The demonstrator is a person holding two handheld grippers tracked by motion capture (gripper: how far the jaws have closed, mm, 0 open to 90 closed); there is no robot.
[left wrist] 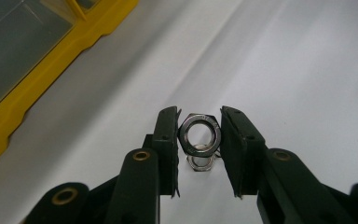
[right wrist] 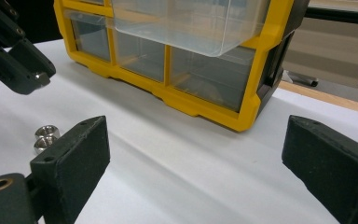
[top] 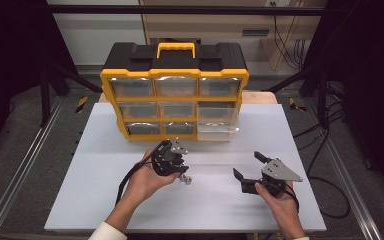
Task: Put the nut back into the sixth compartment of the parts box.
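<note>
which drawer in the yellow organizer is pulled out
The clear drawer at the right end of the organizer, below the top row, juts out over the table; the other drawers sit flush.

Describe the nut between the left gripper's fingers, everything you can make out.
The nut is a shiny silver hex nut, metal by its look, with an open round bore. It stands on edge, bore facing the camera, pinched flat to flat between the left gripper's black fingers, raised over the white table. Two more nuts lie on the table just beneath it; whether it touches them is unclear. In the high view it sits near the table's middle, in front of the yellow organizer.
</note>
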